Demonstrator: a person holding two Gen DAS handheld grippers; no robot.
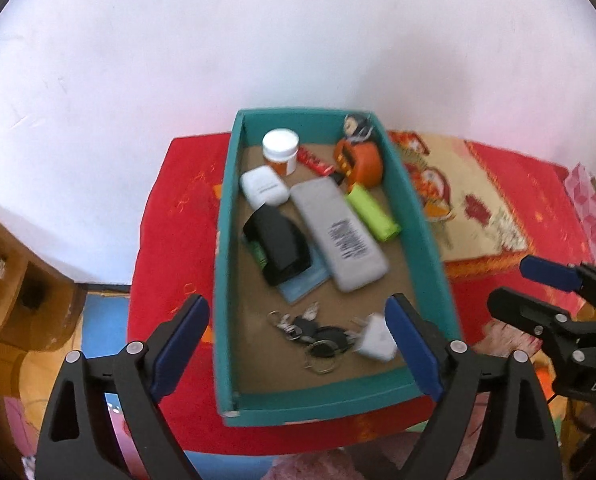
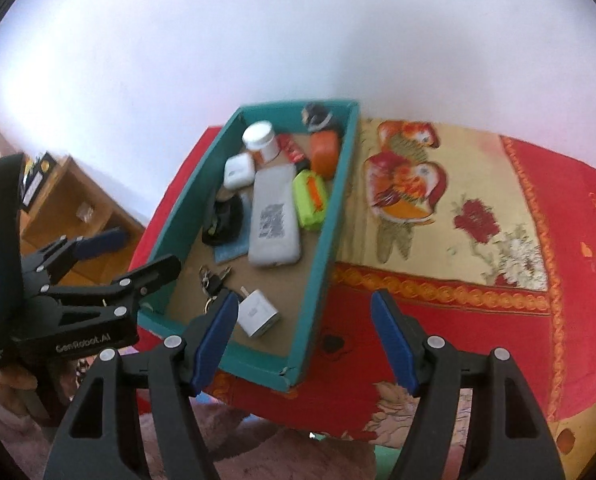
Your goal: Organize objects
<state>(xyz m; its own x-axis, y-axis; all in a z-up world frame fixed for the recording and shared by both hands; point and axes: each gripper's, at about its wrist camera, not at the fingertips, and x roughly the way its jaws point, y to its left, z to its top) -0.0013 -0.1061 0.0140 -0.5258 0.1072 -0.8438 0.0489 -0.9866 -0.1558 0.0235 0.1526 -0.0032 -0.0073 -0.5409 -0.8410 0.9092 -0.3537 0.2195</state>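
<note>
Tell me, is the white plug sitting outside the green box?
No, the white plug lies inside the green box, on its floor next to the keys.

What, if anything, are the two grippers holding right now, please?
Nothing: the left gripper and right gripper are both open and empty above the teal box.

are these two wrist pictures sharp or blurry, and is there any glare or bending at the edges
Left wrist view: mild motion blur, the label on the grey power bank unreadable; pale wall washed out bright. Right wrist view: similar softness, the white charger fairly clear. Both: strong fisheye bending, the teal box walls curve, dark vignette in the corners.
</note>
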